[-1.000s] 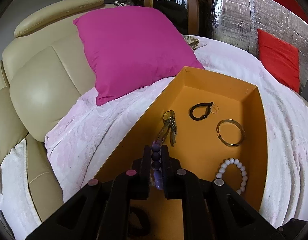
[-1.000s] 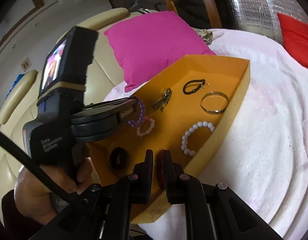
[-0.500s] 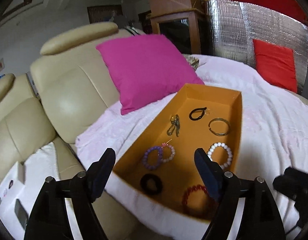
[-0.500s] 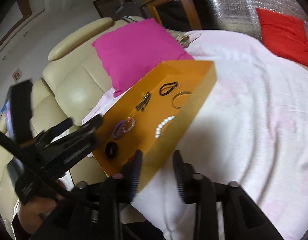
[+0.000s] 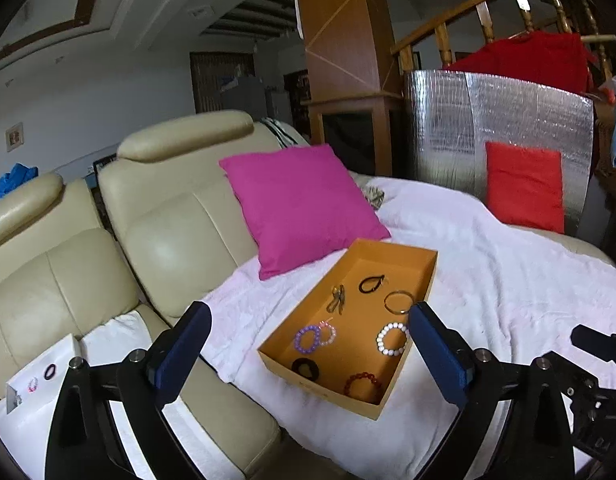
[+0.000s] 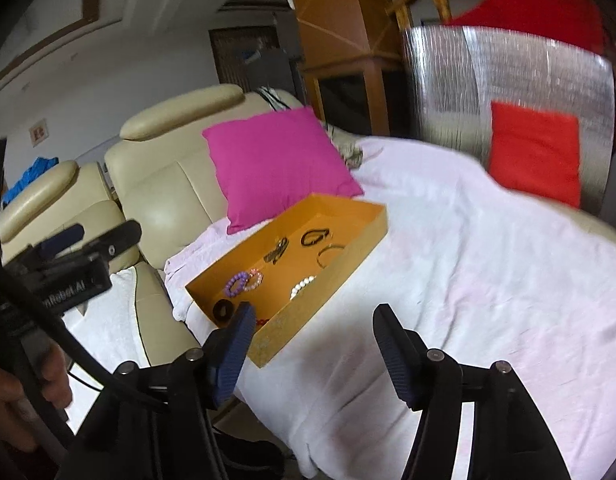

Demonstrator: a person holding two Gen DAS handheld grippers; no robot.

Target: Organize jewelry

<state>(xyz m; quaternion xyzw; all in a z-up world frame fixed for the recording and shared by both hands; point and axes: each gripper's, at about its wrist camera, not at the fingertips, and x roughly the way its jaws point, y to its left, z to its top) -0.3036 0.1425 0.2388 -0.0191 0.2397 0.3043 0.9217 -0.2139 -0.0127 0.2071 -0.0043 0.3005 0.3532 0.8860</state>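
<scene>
An orange tray (image 5: 424,276) (image 6: 348,248) lies on a white blanket on the sofa. It holds a purple bead bracelet (image 5: 307,339) (image 6: 235,283), a pink one (image 5: 327,333), a white bead bracelet (image 5: 393,339) (image 6: 302,285), a red bead bracelet (image 5: 363,385), a black band (image 5: 305,367) (image 6: 223,309), a gold bangle (image 5: 398,302), a black loop (image 5: 371,284) and a metal clip (image 5: 337,298). My left gripper (image 5: 308,356) is open and empty, well back from the tray. My right gripper (image 6: 314,344) is open and empty, near the tray's right front.
A magenta cushion (image 5: 300,208) leans behind the tray. A red cushion (image 5: 524,184) rests against a silver foil panel (image 5: 496,120). A white card with rings (image 5: 40,376) lies on the beige sofa seat at left. The white blanket (image 5: 508,264) spreads to the right.
Both grippers opened and pulled back and up from the tray. The purple bracelet left my left gripper and the red bracelet left my right gripper; both now lie in the tray.
</scene>
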